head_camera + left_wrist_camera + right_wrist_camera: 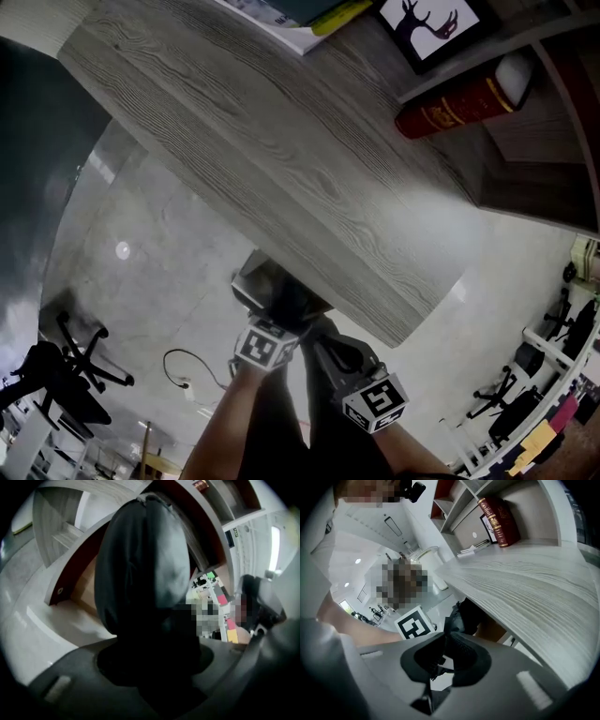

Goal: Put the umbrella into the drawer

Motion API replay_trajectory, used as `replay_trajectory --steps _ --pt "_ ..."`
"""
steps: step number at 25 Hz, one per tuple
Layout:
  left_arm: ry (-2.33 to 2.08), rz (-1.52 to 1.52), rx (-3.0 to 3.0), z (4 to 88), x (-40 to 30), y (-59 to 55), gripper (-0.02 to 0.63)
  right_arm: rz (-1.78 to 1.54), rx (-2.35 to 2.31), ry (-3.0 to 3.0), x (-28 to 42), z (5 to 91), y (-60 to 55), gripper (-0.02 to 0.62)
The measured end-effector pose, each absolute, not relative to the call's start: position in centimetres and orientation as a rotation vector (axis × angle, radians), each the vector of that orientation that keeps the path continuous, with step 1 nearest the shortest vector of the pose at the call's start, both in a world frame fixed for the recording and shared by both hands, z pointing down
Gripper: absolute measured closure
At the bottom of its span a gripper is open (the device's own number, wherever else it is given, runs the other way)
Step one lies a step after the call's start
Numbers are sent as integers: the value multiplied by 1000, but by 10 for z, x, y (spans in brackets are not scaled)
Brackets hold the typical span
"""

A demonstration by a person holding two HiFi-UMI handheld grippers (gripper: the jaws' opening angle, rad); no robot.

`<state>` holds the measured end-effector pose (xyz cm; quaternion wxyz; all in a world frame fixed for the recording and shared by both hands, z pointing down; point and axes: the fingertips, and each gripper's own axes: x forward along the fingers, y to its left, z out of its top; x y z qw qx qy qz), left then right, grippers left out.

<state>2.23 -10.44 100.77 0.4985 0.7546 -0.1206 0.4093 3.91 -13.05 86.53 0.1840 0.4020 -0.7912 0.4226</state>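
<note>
- Left gripper (150, 656) is clamped on the black folded umbrella (140, 564). The umbrella's long axis runs straight out along the jaws, far end aimed up at the open drawer (86, 585) below the table.
- In the head view, only the umbrella's (277, 291) near end pokes out from under the wood-grain table (281, 159).
- Right gripper (447, 634) has its tips pressed together right against the umbrella's dark fabric (468, 613). Can't tell if they're actually nipping it.
</note>
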Motion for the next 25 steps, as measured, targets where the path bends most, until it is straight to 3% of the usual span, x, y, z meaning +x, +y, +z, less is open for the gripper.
replay_trajectory --steps 12,25 --pt "-323 1025 1919 1021 49 -140 374 1201 1138 -2233 45 877 -125 558" --pt "-536 838 1958 1011 45 -155 290 1194 1135 -2229 52 883 -124 558"
